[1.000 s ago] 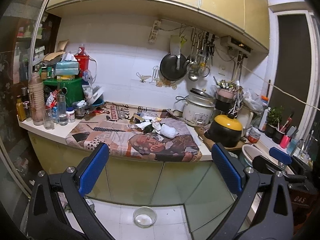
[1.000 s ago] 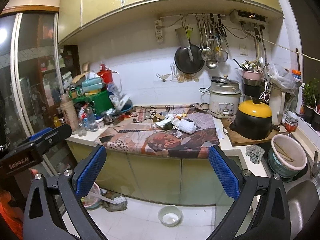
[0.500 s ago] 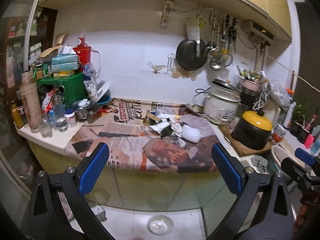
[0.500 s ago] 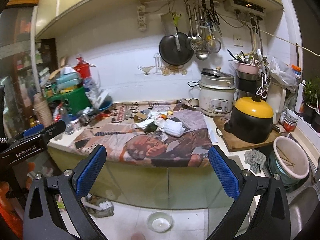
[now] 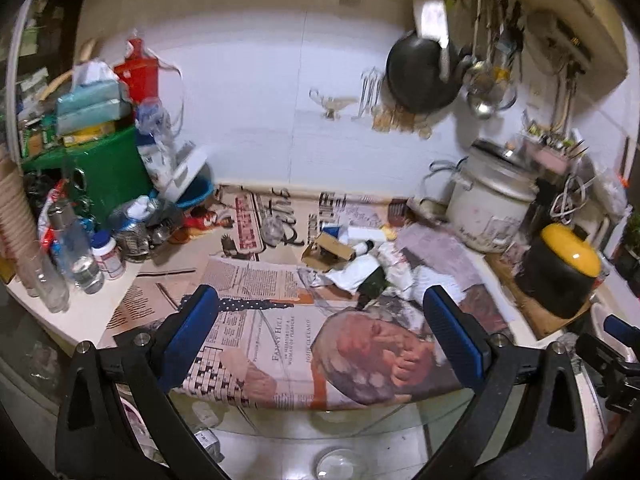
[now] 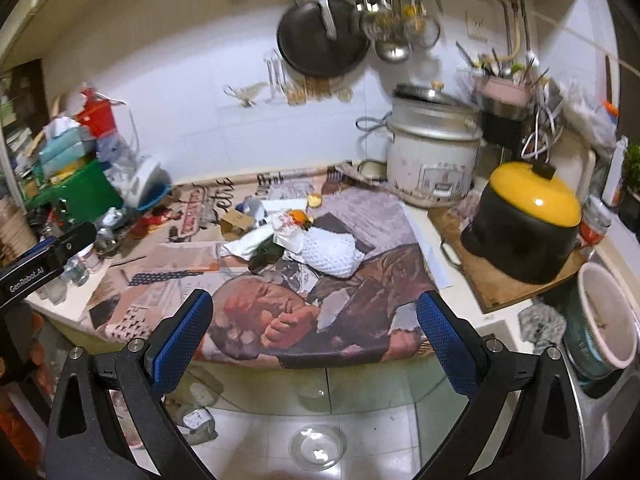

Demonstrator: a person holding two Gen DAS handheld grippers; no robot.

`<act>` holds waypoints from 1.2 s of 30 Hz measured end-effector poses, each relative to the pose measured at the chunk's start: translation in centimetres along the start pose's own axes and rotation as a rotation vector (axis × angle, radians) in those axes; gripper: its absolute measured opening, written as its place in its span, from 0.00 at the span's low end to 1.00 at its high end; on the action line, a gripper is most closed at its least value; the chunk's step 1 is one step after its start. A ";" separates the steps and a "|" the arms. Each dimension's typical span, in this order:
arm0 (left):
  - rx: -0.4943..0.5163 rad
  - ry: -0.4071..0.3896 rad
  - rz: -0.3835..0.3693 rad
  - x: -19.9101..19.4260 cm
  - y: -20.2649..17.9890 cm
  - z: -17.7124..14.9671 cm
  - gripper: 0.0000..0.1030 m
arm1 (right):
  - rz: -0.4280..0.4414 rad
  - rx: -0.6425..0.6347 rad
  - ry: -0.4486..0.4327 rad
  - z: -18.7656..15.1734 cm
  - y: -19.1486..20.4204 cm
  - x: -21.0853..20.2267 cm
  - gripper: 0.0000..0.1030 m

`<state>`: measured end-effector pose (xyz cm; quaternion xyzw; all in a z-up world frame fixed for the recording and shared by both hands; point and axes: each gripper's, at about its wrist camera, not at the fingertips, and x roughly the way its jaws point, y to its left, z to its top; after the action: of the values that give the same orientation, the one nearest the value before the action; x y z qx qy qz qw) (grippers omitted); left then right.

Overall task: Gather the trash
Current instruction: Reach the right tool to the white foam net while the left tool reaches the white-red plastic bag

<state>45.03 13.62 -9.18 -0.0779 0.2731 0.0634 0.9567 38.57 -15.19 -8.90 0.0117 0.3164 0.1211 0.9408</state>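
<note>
Item: trash pile [image 6: 296, 240], a heap of crumpled white wrappers, a dark green bottle [image 6: 266, 254], a small cardboard box [image 5: 330, 249] and a white netted wad [image 6: 330, 254], resting mid-desk on spread newspaper [image 5: 280, 344]. Location: ahead of and above both of my tools, just left of the rice cooker [image 6: 434, 160]. Left hand-held gripper [image 5: 320, 338]: released, jaws wide, nothing between them. Right hand-held gripper [image 6: 314, 330]: likewise spread and empty. Key relation: the pile lies forward of both, roughly centred in each view, the bottle's long axis running diagonally toward me. I judge the right one slightly nearer the netted wad, though blur leaves that uncertain.
</note>
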 end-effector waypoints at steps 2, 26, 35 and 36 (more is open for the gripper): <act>0.004 0.046 -0.002 2.5 0.2 0.4 1.00 | -0.005 0.017 0.036 0.6 -0.3 1.8 0.98; -0.019 0.247 0.158 20.9 -6.2 2.7 1.00 | 0.149 0.133 0.460 4.7 -8.1 28.9 0.70; -0.014 0.366 0.054 27.8 -10.5 2.3 0.75 | 0.320 0.119 0.528 5.5 -9.0 31.0 0.32; -0.021 0.379 0.040 28.5 -10.9 2.3 0.72 | 0.327 0.113 0.523 5.7 -9.2 31.0 0.28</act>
<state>72.03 5.64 -21.19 -0.0929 0.4491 0.0697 0.8859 67.89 -16.49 -23.59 0.0831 0.5480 0.2518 0.7933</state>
